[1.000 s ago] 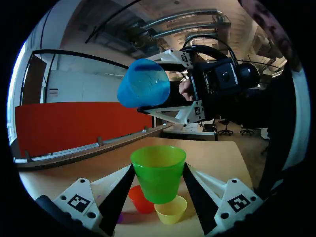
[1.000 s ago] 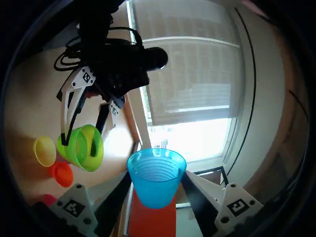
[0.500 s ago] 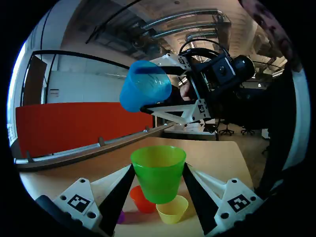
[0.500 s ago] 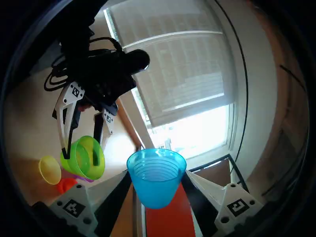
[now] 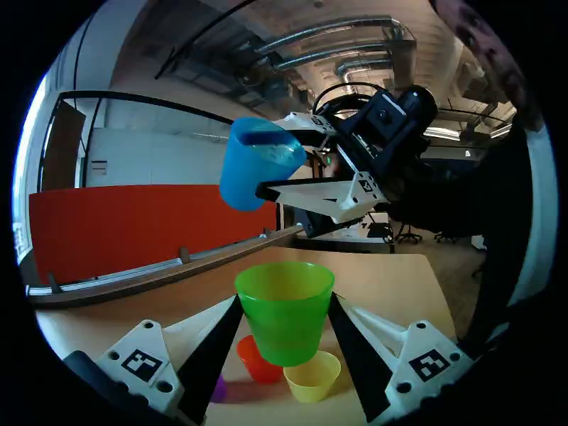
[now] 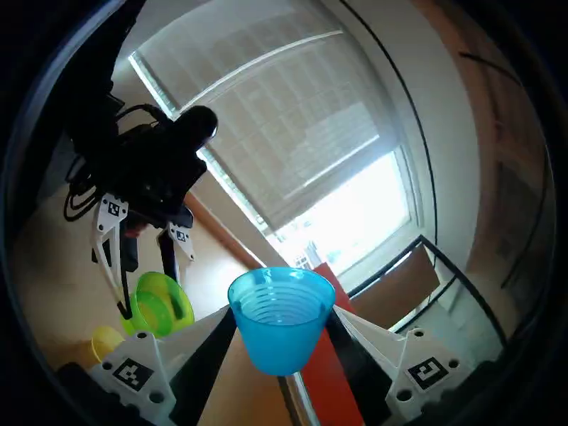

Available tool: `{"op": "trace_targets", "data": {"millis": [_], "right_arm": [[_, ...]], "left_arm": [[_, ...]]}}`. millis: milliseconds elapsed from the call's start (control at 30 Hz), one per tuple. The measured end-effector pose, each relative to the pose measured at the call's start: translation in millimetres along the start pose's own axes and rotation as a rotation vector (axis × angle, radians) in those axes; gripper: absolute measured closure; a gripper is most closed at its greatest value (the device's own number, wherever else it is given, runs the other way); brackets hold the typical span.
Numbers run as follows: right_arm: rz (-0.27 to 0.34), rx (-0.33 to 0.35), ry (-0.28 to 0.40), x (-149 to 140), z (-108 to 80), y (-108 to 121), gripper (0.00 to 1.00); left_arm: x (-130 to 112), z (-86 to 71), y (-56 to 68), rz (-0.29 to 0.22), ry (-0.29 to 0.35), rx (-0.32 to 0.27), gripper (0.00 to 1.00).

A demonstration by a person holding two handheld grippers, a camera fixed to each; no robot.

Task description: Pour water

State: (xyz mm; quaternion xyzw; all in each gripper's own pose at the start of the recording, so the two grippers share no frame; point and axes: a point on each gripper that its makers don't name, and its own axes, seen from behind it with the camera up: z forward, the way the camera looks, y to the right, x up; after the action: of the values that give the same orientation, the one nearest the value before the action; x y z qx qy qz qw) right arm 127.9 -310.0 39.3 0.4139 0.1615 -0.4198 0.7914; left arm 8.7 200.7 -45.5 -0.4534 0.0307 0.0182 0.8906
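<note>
left gripper (image 5: 284, 307) pinching green cup (image 5: 285, 319), right gripper (image 6: 282, 316) pinching blue cup (image 6: 282, 334): centre blue rim over green mouth, tilt slowly.

The left claw (image 5: 285, 305) held the first cup (image 5: 285, 330) between its fingers, above the worktop (image 5: 383, 273). Under this cup, three small cups (image 5: 311, 375) stood close together on the worktop. The right claw (image 5: 271, 155) held the second cup (image 5: 248, 170) higher and farther behind. In the right gripper view, the left claw was to the left of the second cup.
</note>
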Motion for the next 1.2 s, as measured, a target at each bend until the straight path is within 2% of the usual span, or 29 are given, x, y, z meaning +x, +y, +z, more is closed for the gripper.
{"op": "trace_targets", "data": {"millis": [267, 600, 800, 1200], "right_arm": [[0.165, -0.011, 0.005, -2.4, -1.2, -1.0, 0.12], [0.473, -0.013, 0.043, 0.3, -5.5, 3.9, 0.12], [0.632, 0.012, 0.041, -3.3, -6.4, -2.1, 0.12], [0.878, 0.07, 0.021, -8.1, -5.5, -16.2, 0.12]], "left_arm": [[0.0, -0.5, -1.5, 0.003, -0.005, 0.003, 0.16], [2.1, -1.8, -2.2, 0.01, -0.009, 0.008, 0.16], [-0.2, -3.4, -3.3, 0.01, -0.015, 0.013, 0.16], [-2.0, -3.7, -3.6, 0.018, -0.022, 0.015, 0.16]]}}
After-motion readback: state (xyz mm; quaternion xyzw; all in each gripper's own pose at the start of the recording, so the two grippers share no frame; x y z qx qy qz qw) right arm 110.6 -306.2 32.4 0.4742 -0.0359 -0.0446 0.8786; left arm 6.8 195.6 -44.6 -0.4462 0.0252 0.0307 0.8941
